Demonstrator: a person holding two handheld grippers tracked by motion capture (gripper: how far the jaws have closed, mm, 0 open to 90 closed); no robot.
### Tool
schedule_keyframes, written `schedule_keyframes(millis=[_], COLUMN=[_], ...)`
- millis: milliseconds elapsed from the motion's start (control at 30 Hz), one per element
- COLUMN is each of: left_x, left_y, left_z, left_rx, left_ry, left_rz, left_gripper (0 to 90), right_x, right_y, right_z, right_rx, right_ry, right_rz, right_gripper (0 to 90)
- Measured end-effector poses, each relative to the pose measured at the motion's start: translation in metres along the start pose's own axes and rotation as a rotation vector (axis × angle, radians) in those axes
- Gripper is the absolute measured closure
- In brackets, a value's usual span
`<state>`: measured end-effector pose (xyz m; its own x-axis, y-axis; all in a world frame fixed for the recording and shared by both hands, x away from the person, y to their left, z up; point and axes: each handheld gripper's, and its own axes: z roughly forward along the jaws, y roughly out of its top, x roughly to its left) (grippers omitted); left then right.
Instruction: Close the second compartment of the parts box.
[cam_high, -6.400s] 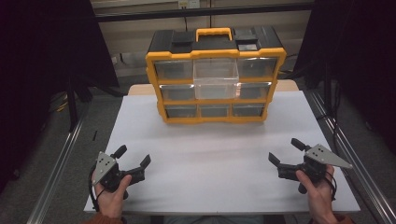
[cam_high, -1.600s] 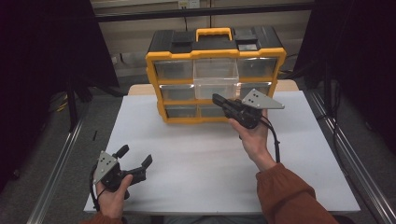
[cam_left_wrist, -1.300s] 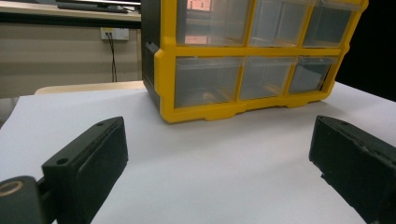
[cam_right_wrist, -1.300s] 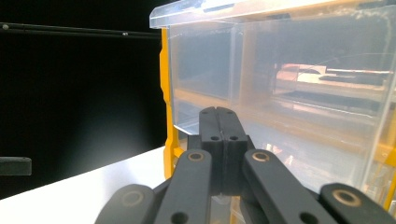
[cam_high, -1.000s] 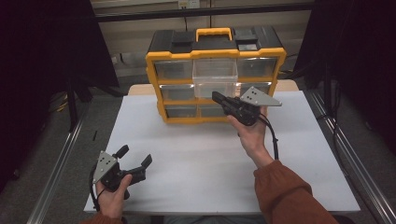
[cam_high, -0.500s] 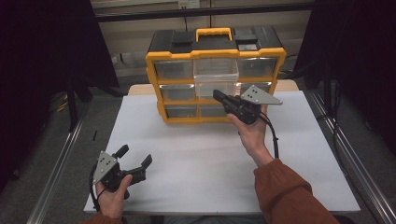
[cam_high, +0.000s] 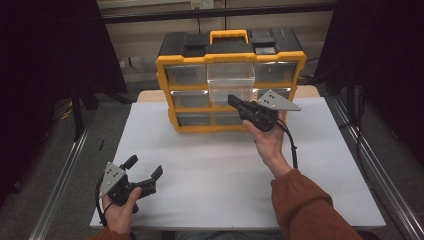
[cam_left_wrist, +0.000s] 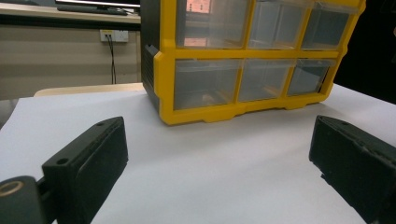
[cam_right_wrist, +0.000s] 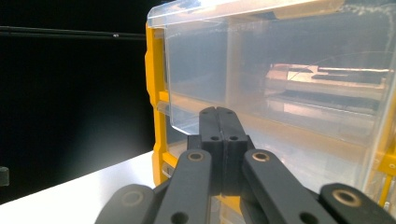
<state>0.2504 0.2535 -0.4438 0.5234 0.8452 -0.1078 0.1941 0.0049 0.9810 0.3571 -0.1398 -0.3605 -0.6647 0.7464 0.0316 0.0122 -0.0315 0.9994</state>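
Observation:
A yellow and black organizer (cam_high: 165, 75) with clear drawers stands at the back of the white table (cam_high: 210, 165). Its top middle drawer (cam_high: 227, 82) sticks out in front of the others. My right gripper (cam_high: 231, 99) is held level in front of that drawer, jaws shut with nothing between them. In the right gripper view the shut gripper tips (cam_right_wrist: 218, 112) sit right at the drawer's (cam_right_wrist: 280, 70) lower front edge; I cannot tell whether they touch it. My left gripper (cam_high: 145, 167) rests open near the table's front left, and in its own view this gripper (cam_left_wrist: 219, 172) faces the organizer (cam_left_wrist: 168, 84).
Metal rails (cam_high: 65, 170) run along both sides of the table. A black cable (cam_high: 292, 150) trails from the right gripper along the forearm. White tabletop lies between the left gripper and the organizer.
The right gripper came from the table's front right up to the organizer's middle drawer. Over the last second both hands have kept still.

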Motion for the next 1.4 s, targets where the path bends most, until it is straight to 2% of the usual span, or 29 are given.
schedule_keyframes(millis=[600,667,1400], left_x=[0.000,0.000,0.000], left_y=[0.000,0.000,0.000], left_z=[0.000,0.000,0.000], left_rx=[0.001,-0.007,-0.007], left_ry=[-0.002,-0.001,0.002], left_rz=[0.007,-0.006,-0.004], left_gripper=[4.6,4.6,4.6], right_x=[-0.004,-0.006,-0.011], right_y=[0.000,0.001,0.002], right_z=[0.005,0.005,0.011], right_rx=[0.003,0.002,0.004], right_ry=[-0.014,-0.017,-0.028], right_rz=[-0.008,-0.008,-0.002], right_gripper=[90.0,90.0,90.0])
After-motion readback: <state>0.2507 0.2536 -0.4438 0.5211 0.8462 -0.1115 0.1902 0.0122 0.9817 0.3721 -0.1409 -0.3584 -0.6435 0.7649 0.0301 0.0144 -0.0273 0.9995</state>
